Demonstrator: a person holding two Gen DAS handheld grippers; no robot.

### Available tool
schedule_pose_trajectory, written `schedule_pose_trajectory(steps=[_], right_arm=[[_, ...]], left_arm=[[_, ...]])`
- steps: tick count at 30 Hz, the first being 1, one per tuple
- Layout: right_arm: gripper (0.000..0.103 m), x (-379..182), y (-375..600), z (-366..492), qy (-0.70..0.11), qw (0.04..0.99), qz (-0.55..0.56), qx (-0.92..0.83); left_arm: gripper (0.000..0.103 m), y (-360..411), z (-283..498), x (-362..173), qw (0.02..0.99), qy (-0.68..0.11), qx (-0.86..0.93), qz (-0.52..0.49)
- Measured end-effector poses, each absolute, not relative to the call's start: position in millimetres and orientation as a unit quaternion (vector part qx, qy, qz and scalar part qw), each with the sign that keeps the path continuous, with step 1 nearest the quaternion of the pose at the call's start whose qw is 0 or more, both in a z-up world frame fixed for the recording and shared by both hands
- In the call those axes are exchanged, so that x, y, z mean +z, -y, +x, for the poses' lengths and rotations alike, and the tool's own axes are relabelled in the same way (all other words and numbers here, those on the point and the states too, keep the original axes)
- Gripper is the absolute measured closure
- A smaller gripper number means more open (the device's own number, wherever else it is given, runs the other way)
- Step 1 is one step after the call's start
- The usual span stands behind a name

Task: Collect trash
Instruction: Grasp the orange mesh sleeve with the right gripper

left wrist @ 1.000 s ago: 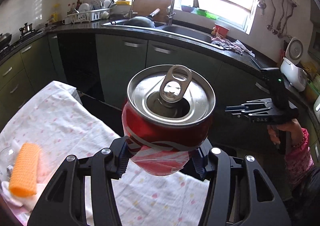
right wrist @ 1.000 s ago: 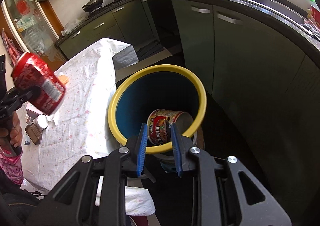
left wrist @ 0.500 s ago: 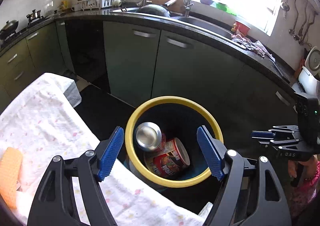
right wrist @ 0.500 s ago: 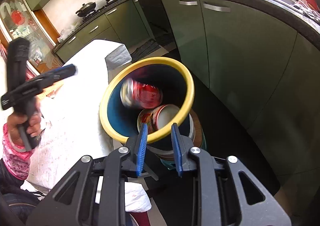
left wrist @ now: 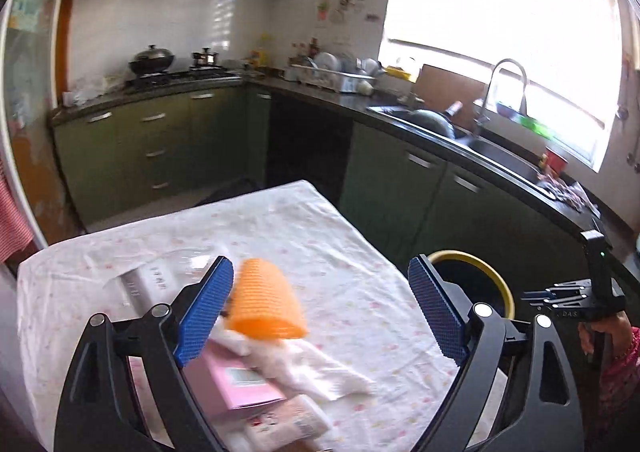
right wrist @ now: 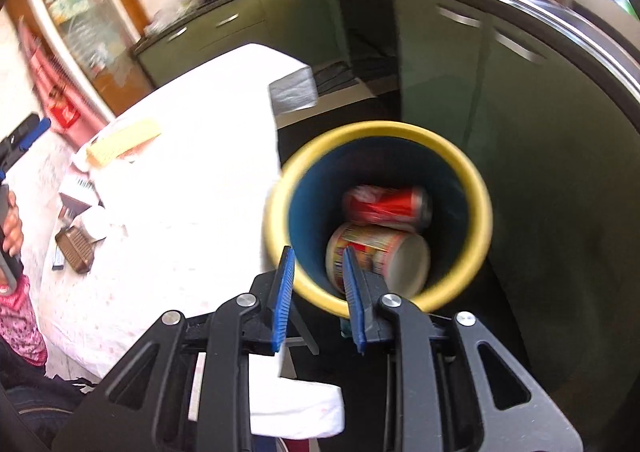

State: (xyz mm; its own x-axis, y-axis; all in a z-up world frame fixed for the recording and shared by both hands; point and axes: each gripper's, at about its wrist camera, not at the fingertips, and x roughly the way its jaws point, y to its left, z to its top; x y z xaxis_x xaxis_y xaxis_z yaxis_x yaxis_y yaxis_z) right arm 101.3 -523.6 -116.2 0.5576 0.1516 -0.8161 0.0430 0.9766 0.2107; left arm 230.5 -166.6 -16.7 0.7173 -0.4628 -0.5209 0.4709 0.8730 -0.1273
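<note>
**Can binned; left claw lining up the next table pick**

Left claw (left wrist: 320, 308) released, jaws just opened wide, nothing gripped (orange sponge (left wrist: 266, 304) sits between them on the table (left wrist: 340, 252)); approach low and centre on one item before closing; right claw (right wrist: 316, 288) narrowly parted, empty, over yellow-rimmed bin (right wrist: 478, 187); red can (right wrist: 388, 205) inside; labels too blurred to read.

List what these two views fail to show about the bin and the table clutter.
- Bin bottom, right wrist view: red can and printed cup cover it; motion blur.
- Bin, left wrist view: only part of the yellow rim clears a finger.
- Pink box label, left wrist view: blurred, under orange mesh and cloth.
</note>
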Motion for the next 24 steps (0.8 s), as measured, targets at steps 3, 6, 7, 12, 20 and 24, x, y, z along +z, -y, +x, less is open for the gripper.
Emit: schedule_pose_trajectory(steps=[3,6,7,12,20,24], right_arm=[[0.072,-111,481,122,-0.477,0.873,0.074,0.067],[0.071,-104,435,145,-0.480,0.869,0.041,0.111],[0.071,-101,419,151,-0.481,0.868,0.031,0.125],[0.071,-88,343,184,-0.480,0.857,-0.012,0.190],[0.047,-78,290,268,-0.523,0.818,0.085,0.224],[0.036,-83,276,306,-0.562,0.791,0.127,0.205]], left_arm=[[0.014,107,243,-17,0.948,-0.262,-0.182,-0.013],[0.013,59,252,-22,0.957,-0.258,-0.131,-0.028],[0.013,43,254,-26,0.959,-0.257,-0.116,-0.031],[0.012,-4,264,-56,0.963,-0.264,-0.048,-0.019],[0.012,-16,262,-77,0.962,-0.269,-0.035,-0.019],[0.011,-10,257,-76,0.963,-0.266,-0.045,-0.016]])
